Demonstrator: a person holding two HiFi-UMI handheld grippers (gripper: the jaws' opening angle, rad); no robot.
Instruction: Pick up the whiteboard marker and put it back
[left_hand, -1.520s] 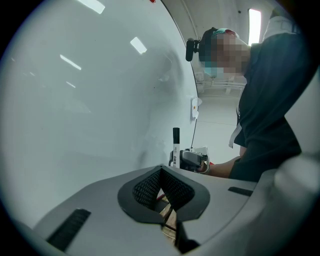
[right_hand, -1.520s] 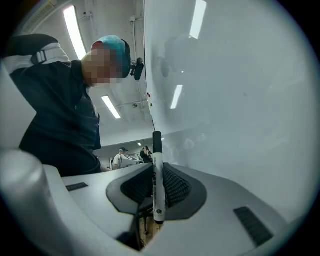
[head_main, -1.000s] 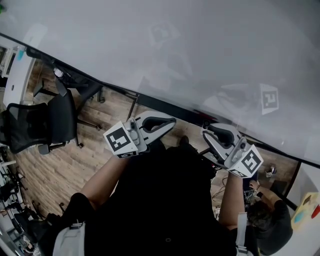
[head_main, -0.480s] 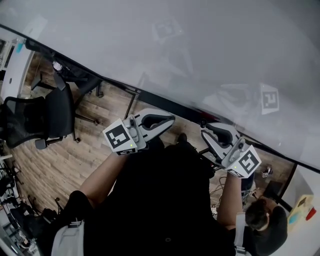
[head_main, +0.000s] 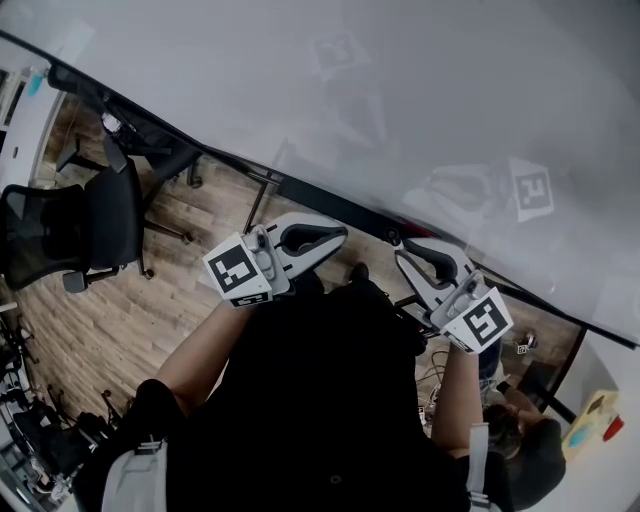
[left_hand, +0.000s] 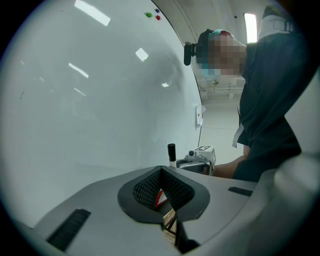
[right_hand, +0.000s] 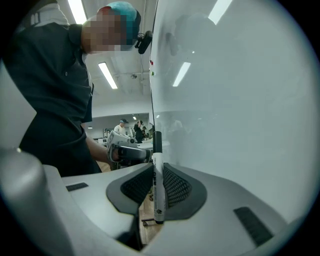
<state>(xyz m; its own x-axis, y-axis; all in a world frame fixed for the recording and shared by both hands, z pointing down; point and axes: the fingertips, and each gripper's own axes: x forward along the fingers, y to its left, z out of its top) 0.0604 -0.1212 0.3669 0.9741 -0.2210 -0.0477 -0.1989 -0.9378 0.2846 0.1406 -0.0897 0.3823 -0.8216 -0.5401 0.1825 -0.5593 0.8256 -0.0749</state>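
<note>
Glossy white whiteboard backs everything; just before it the right tool clamps a slim white, black-capped whiteboard marker upright at mid-barrel, probably a sound hold for something light, stiff and slick. Beside the whiteboard too, the left tool is closed on nothing.

office chair (black) on wood floor
</note>
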